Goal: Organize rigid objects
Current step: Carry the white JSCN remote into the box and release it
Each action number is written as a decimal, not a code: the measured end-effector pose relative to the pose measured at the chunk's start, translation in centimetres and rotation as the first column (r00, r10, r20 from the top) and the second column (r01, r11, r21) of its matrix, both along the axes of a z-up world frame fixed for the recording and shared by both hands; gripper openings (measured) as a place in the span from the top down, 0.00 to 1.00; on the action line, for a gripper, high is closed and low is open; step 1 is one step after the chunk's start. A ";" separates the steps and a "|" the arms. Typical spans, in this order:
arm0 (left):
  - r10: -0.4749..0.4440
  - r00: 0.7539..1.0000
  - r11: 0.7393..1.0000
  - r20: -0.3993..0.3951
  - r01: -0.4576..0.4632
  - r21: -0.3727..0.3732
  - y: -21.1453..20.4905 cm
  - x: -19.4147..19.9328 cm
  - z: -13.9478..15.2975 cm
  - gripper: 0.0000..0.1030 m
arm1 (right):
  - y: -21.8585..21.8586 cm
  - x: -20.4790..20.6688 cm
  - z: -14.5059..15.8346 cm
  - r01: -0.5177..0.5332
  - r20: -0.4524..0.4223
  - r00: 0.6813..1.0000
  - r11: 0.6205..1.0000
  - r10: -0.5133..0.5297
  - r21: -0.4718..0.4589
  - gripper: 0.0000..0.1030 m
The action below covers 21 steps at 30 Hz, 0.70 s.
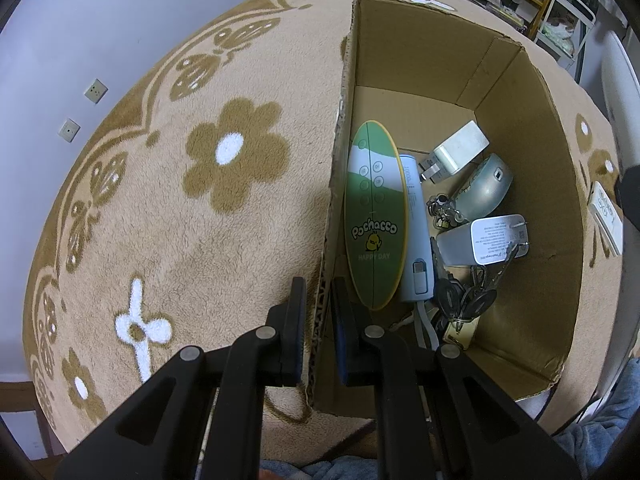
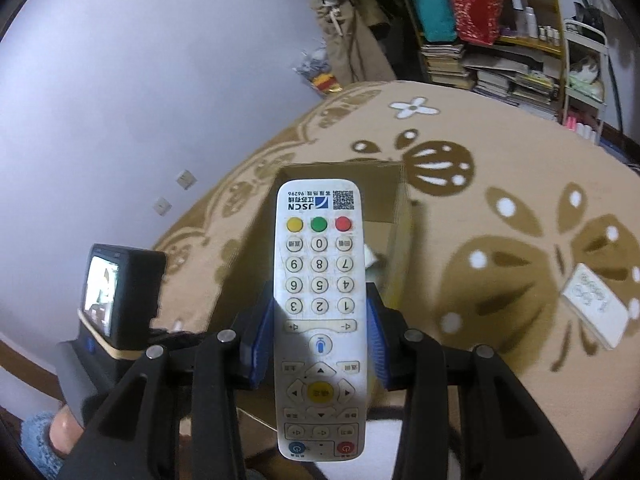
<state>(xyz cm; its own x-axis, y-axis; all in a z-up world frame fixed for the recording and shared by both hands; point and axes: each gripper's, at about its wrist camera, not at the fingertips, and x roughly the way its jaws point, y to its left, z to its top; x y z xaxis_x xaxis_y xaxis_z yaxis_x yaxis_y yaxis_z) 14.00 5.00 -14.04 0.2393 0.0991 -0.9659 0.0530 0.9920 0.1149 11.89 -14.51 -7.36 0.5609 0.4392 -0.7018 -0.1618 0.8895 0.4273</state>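
The white remote control (image 2: 320, 312) sits lengthwise between the blue pads (image 2: 262, 336) of the right gripper (image 2: 320, 334), clamped at its middle and lifted clear of the flowered beige blanket (image 2: 500, 152), number keys facing up. Beyond its far end stands the cardboard box (image 2: 384, 184). The left gripper (image 1: 318, 308) is nearly closed, pinching the near wall of that box (image 1: 336, 184) (one finger outside, one inside). Inside lie a green oval Pochacco board (image 1: 374, 216), a pale blue power bank (image 1: 416, 232), a white charger (image 1: 460, 148), a silver mouse (image 1: 486, 186), a grey adapter (image 1: 484, 240) and keys (image 1: 464, 300). A second white remote (image 2: 594, 306) rests on the blanket, well apart to the right.
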 end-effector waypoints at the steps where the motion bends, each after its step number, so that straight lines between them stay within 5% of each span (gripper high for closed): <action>1: 0.000 1.000 1.000 0.000 0.000 0.000 0.0 0.0 0.0 0.88 | 0.3 0.0 0.0 -0.002 0.006 1.000 1.000 0.002 0.016 0.57; 21: 0.005 1.000 1.000 0.000 -0.005 -0.009 0.1 0.0 0.1 0.88 | 2.9 1.0 -2.4 -0.007 -0.004 1.000 1.000 0.007 -0.018 0.57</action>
